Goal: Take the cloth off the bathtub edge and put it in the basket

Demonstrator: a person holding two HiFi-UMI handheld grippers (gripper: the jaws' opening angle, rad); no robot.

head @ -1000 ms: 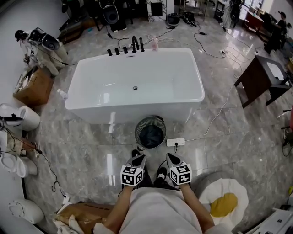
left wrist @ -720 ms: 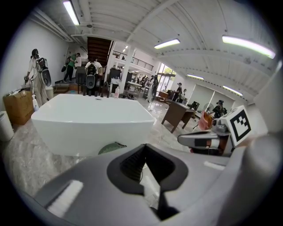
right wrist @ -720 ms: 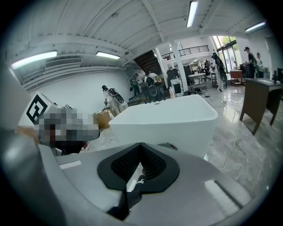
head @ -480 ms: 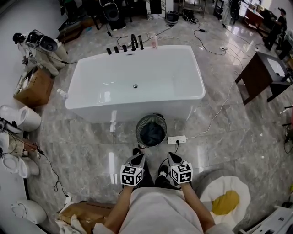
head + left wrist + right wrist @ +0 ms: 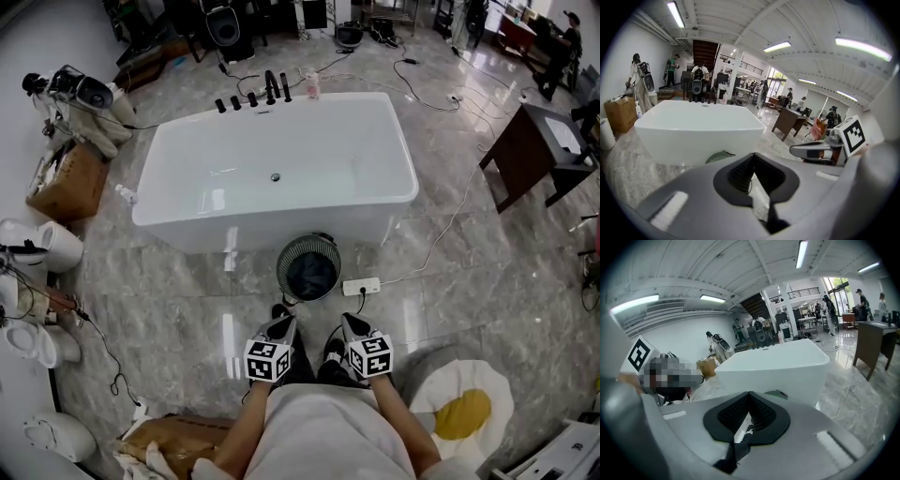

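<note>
The white bathtub (image 5: 272, 228) stands ahead of me, and I see no cloth on its rim. The round mesh basket (image 5: 309, 269) sits on the floor against its near wall, with a dark blue cloth (image 5: 310, 277) lying inside. My left gripper (image 5: 284, 324) and right gripper (image 5: 348, 322) are held side by side close to my body, short of the basket, both shut with nothing in them. The left gripper view looks past its closed tips (image 5: 752, 156) to the tub (image 5: 698, 126) and the basket's top (image 5: 719, 157). The right gripper view shows the same past its own tips (image 5: 749, 394).
A white power strip (image 5: 360, 288) with its cable lies on the marble floor right of the basket. A dark wooden table (image 5: 530, 155) stands at the right, a cardboard box (image 5: 66, 178) and toilets (image 5: 42, 244) at the left, and an egg-shaped rug (image 5: 459, 412) near my right.
Only the head view has shifted slightly. Both grippers stay where they were, shut.
</note>
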